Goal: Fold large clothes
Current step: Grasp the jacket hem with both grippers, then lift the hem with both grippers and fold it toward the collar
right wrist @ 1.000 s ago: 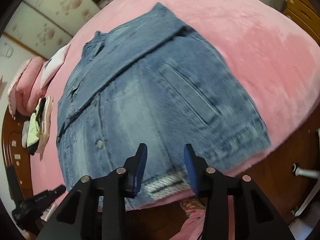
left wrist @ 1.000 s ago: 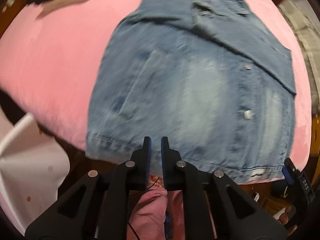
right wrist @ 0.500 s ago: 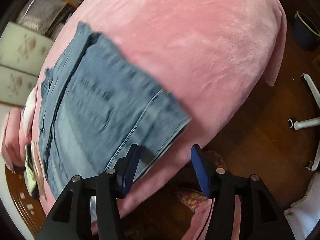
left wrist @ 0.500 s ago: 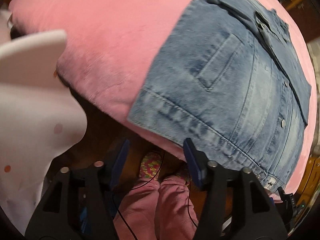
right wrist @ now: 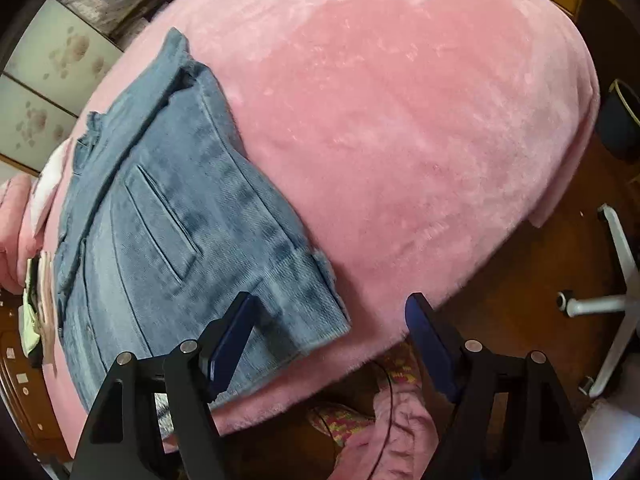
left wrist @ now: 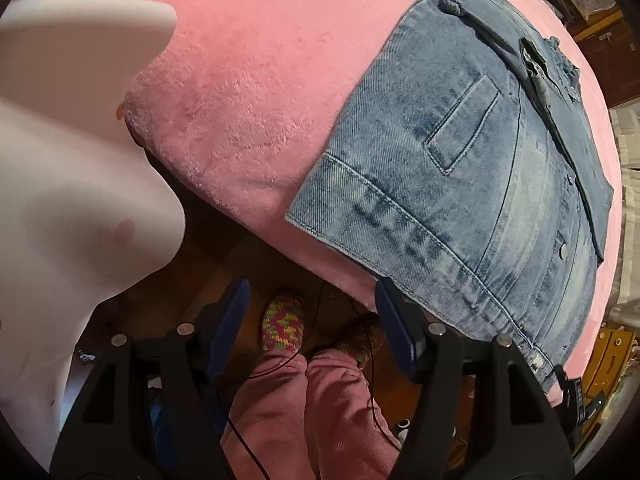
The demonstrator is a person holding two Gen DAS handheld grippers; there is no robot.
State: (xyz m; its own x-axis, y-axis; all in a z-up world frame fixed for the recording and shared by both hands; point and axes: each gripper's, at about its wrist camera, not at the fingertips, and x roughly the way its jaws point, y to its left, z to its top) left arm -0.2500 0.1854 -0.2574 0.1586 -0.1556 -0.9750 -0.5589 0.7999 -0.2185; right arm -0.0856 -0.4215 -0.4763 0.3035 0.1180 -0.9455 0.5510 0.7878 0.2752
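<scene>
A blue denim jacket (left wrist: pixel 480 168) lies flat on a pink fleece-covered surface (left wrist: pixel 248 80), its sleeves folded in and its hem at the near edge. It also shows in the right wrist view (right wrist: pixel 168 232). My left gripper (left wrist: pixel 312 320) is open and empty, just off the jacket's near left hem corner, over the floor. My right gripper (right wrist: pixel 332 328) is open and empty, with its jaws on either side of the jacket's near right hem corner, apart from the cloth.
A white chair (left wrist: pixel 60 160) stands at the left of the pink surface. White chair legs with castors (right wrist: pixel 600 296) stand on the wooden floor at the right. The person's pink trousers and knitted slippers (left wrist: pixel 282 328) are below. Folded clothes (right wrist: pixel 36 308) lie at the far left.
Both grippers have opened wide and swung apart from the middle of the hem, the left to the left hem corner, the right to the right hem corner. The jacket has not moved.
</scene>
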